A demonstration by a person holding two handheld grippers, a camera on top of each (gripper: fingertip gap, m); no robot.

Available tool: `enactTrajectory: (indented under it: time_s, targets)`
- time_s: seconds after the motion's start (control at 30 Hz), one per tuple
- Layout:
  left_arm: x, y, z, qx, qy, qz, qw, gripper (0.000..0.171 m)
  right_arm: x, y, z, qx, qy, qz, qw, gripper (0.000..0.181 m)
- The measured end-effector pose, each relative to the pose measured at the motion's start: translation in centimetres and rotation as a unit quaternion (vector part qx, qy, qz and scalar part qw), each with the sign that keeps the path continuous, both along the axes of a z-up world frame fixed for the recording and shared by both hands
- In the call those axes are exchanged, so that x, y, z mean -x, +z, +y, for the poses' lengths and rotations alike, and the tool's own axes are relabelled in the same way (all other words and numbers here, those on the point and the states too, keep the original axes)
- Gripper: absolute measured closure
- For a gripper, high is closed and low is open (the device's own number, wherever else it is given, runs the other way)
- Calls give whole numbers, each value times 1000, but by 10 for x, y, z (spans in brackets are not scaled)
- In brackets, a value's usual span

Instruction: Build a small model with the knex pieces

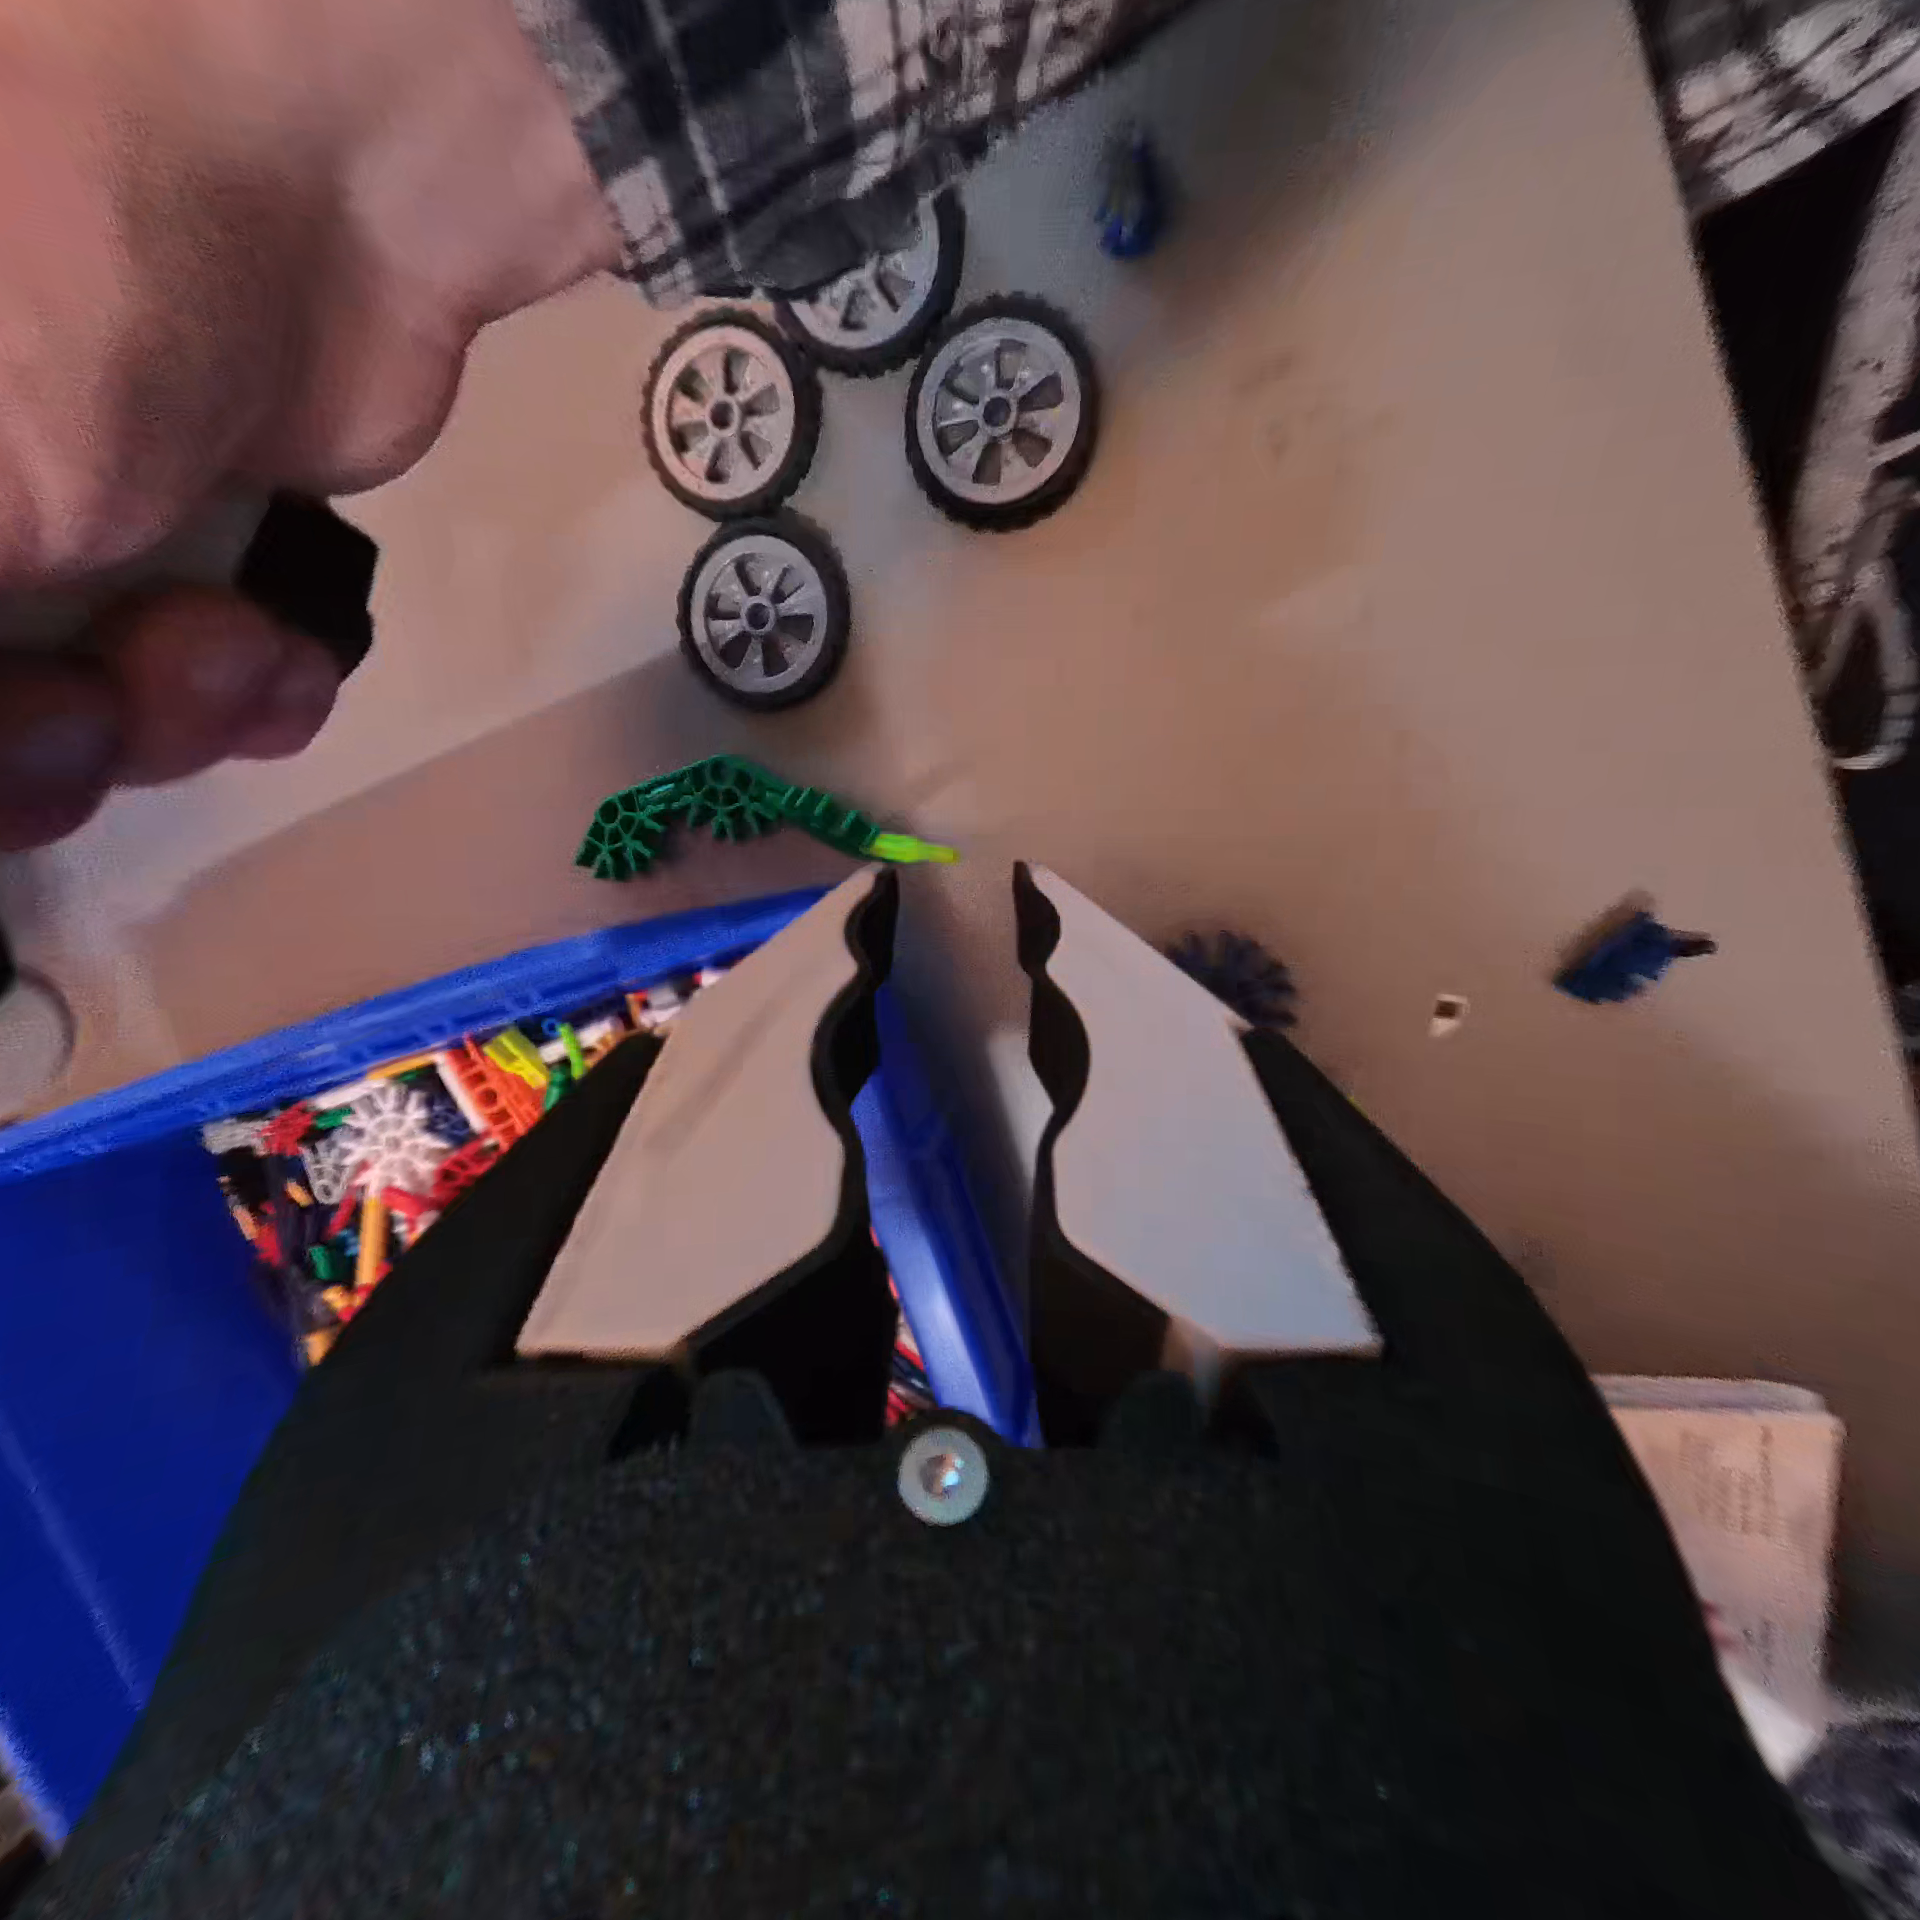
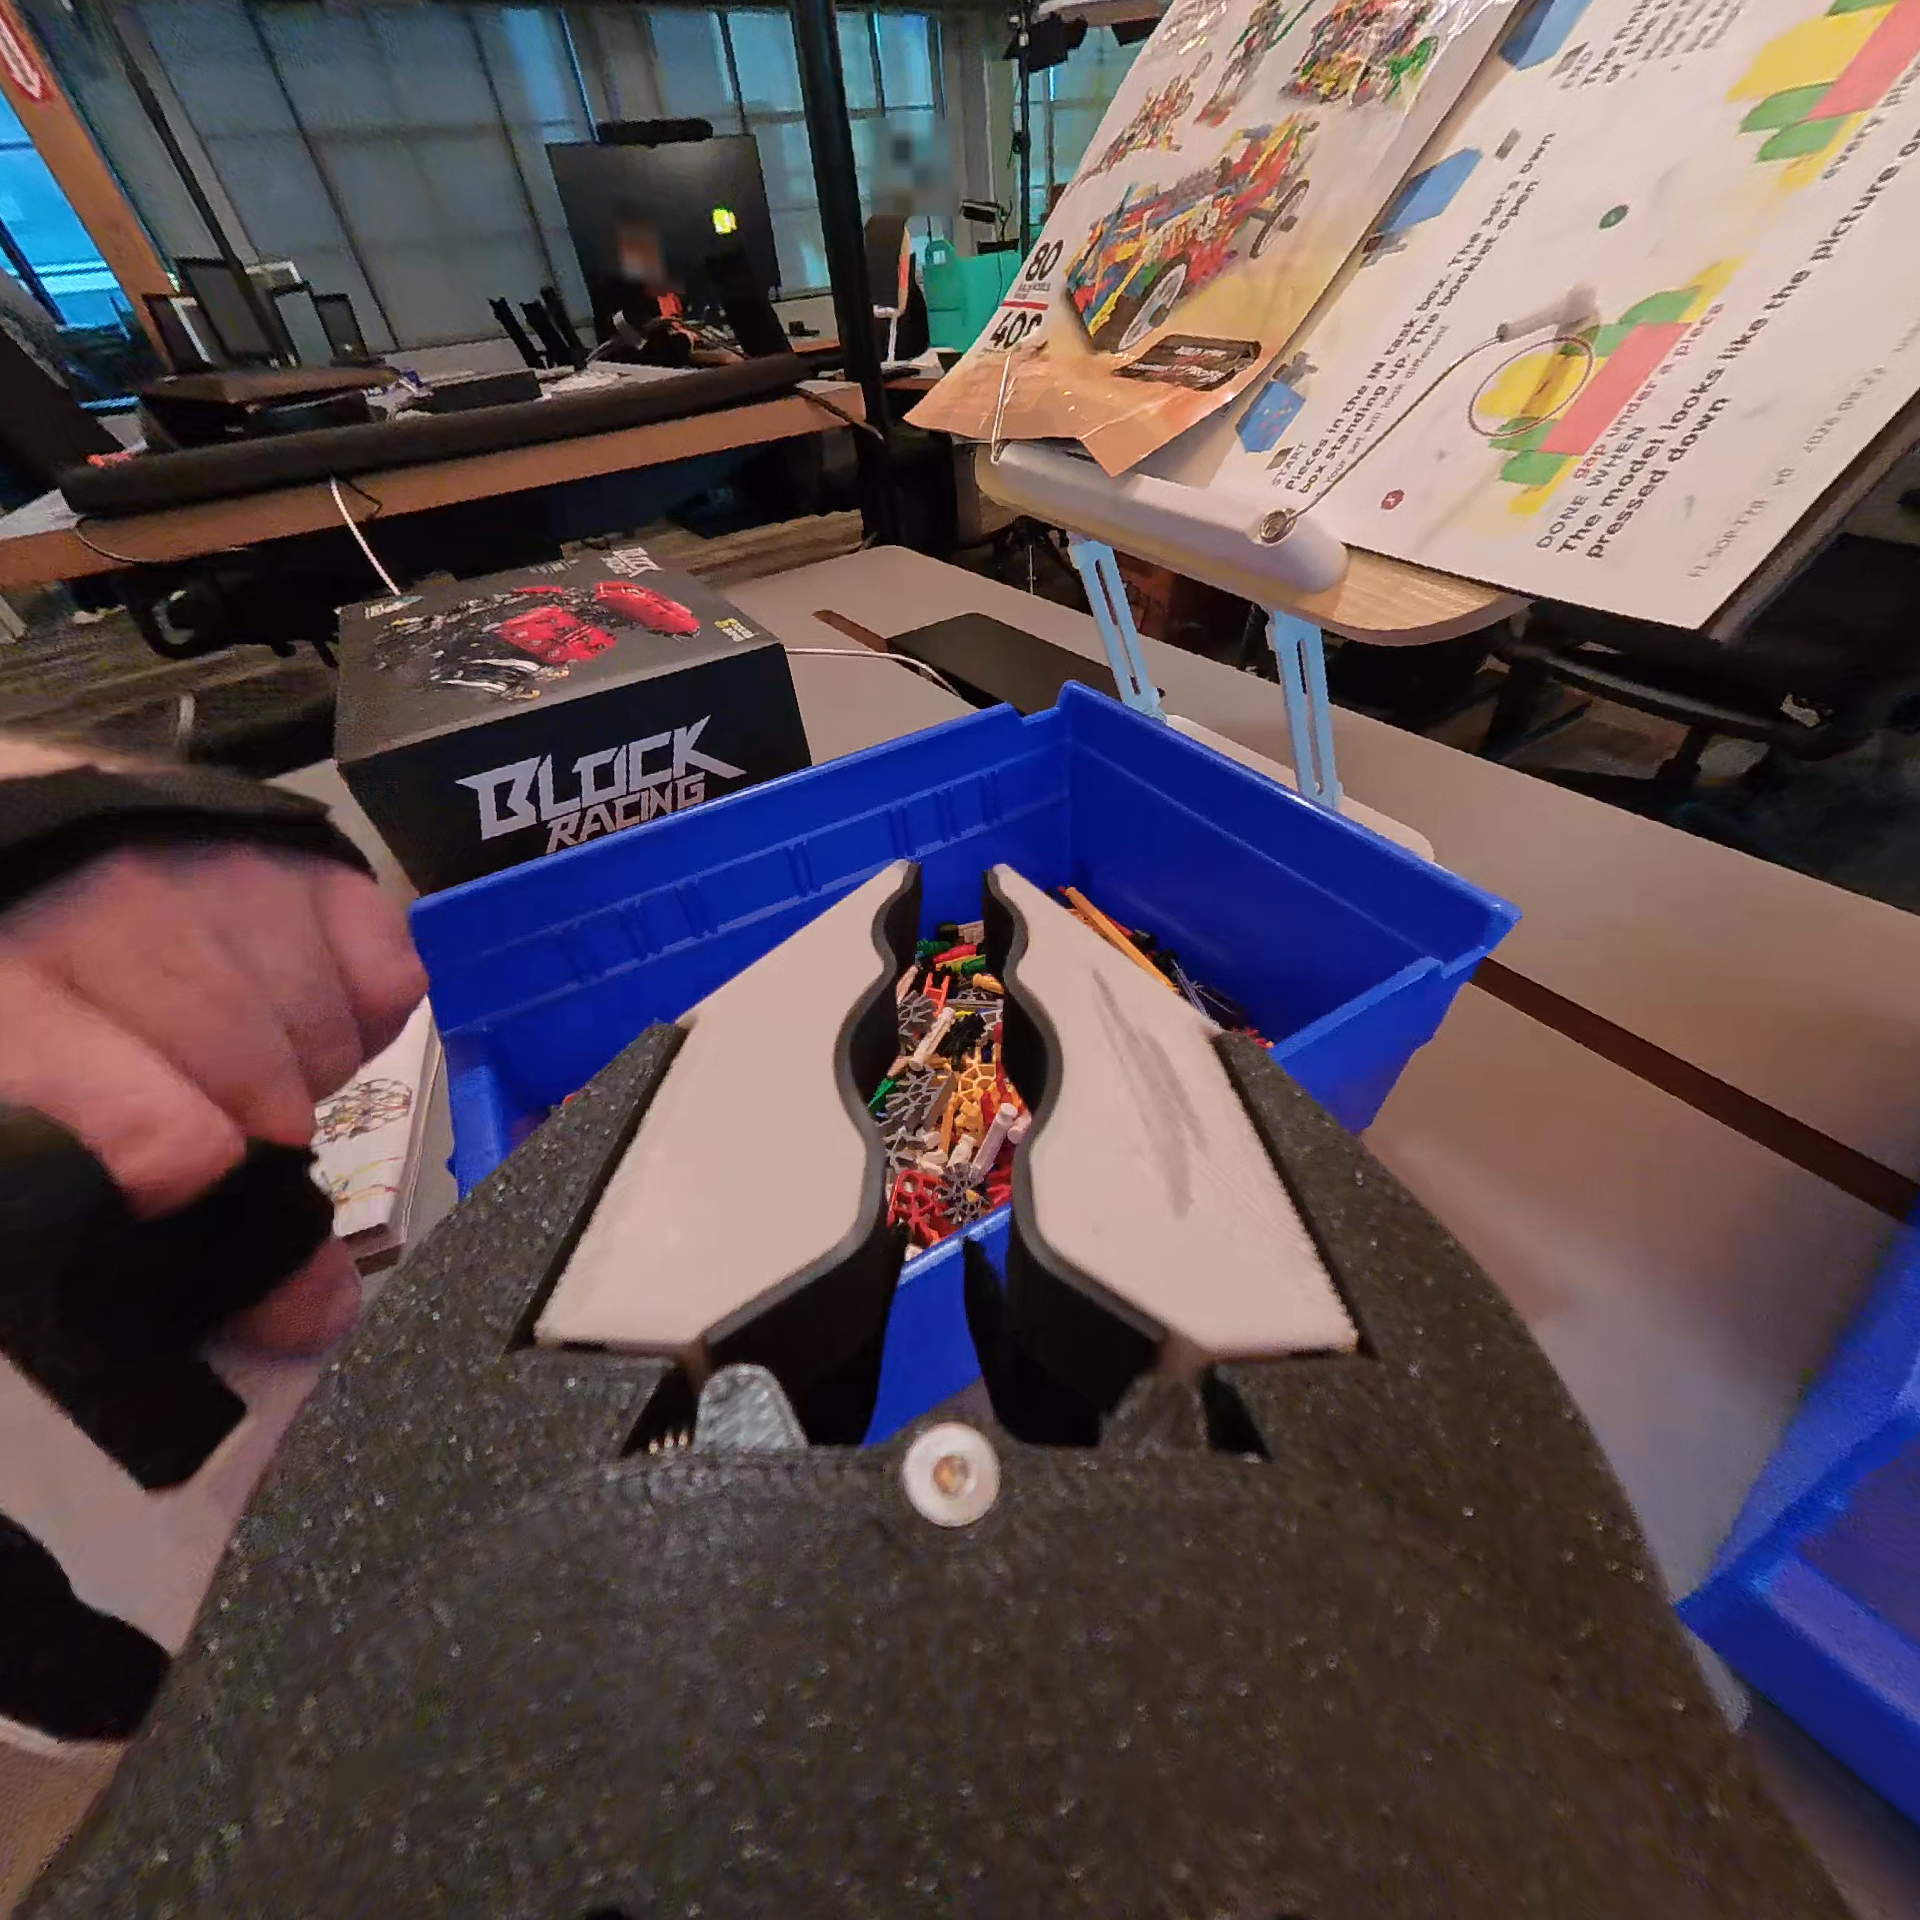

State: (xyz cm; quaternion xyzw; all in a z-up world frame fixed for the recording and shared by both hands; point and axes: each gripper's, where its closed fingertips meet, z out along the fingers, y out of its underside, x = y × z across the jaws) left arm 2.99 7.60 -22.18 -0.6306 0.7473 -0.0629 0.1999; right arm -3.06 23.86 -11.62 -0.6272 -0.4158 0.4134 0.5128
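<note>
The left tongs (image 1: 954,883) stood apart by a narrow gap and held nothing. They hovered over the corner of the blue bin (image 1: 436,1013), with their tips just beside the green connector piece (image 1: 717,810) that lay on the desk (image 1: 1351,623). Four grey wheels (image 1: 764,613) lay farther on. A hand (image 1: 208,312) was at the left.

The right tongs (image 2: 951,883) were also narrowly apart and empty, above the blue bin (image 2: 1299,883) full of small coloured pieces (image 2: 951,1091). Behind it stood a dark box (image 2: 571,717) and a tilted board with printed sheets (image 2: 1507,260). A second blue bin (image 2: 1829,1558) was at the right.
</note>
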Motion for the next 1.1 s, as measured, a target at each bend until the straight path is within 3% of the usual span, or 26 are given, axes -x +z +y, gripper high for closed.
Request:
enactTrajectory:
  time_s: [0.07, 0.33, 0.43, 0.77, 1.03, 1.1]
  targets:
    - [0, -13, 10, -43, 7, 27, 999, 150, 1, 0, -1, -2, 2, -1, 1000, 170]
    - [4, -48, 18, -76, 37, 67, 994, 155, 1, 5, -4, -10, 6, 5, 1000, 171]
    - [1, -48, 26, -94, 54, 43, 993, 171, 0, 6, -3, -8, 5, 9, 1000, 170]
    - [-4, -30, 30, -97, 104, -41, 989, 170, -2, 9, -3, -7, 5, 14, 1000, 170]
    - [-14, -36, 26, -93, 141, -70, 983, 147, -3, 12, -4, -9, 6, 17, 1000, 170]
    - [-13, -36, 32, -115, 154, -72, 979, 157, -3, 12, -4, -8, 6, 19, 1000, 170]
